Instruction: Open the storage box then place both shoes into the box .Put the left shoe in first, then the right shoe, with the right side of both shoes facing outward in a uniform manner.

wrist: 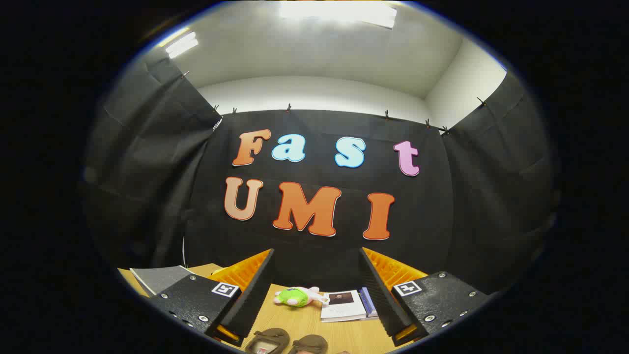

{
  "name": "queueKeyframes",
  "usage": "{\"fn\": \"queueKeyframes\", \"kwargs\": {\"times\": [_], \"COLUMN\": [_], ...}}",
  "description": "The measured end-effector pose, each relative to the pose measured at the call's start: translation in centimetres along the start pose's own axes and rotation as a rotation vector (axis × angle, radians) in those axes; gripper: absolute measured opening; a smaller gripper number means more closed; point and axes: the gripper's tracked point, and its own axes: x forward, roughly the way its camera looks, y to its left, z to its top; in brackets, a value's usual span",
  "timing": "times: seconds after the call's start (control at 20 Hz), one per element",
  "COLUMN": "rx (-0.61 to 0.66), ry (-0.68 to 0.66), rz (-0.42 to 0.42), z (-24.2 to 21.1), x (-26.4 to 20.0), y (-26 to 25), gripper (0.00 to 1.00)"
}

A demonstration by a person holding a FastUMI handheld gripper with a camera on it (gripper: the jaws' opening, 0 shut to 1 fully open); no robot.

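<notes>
My gripper [317,255] is held high and open, its two fingers spread wide with nothing between them. Low down between the finger bases, two dark olive shoes [269,340] [309,343] lie side by side on the wooden table [339,334], close under the gripper; only their upper parts show. A grey box-like object [159,279] sits beyond the left finger, partly hidden by it.
A green and white plush toy [296,297] lies on the table beyond the shoes. To its right rests a small stack of books [346,305], partly behind the right finger. The black cloth wall closes off the table's far side.
</notes>
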Motion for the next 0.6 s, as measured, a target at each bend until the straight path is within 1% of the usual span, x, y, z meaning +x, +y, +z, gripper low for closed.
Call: {"fn": "queueKeyframes", "kwargs": {"times": [0.3, 0.5, 0.6], "rx": [0.046, 0.033, 0.035], "ry": [0.010, -0.010, -0.011], "rz": [0.009, -0.004, 0.011], "z": [-0.04, 0.39, 0.65], "x": [-0.17, -0.40, -0.78], "y": [-0.30, -0.51, 0.17], "gripper": [0.99, 0.99, 0.99]}}
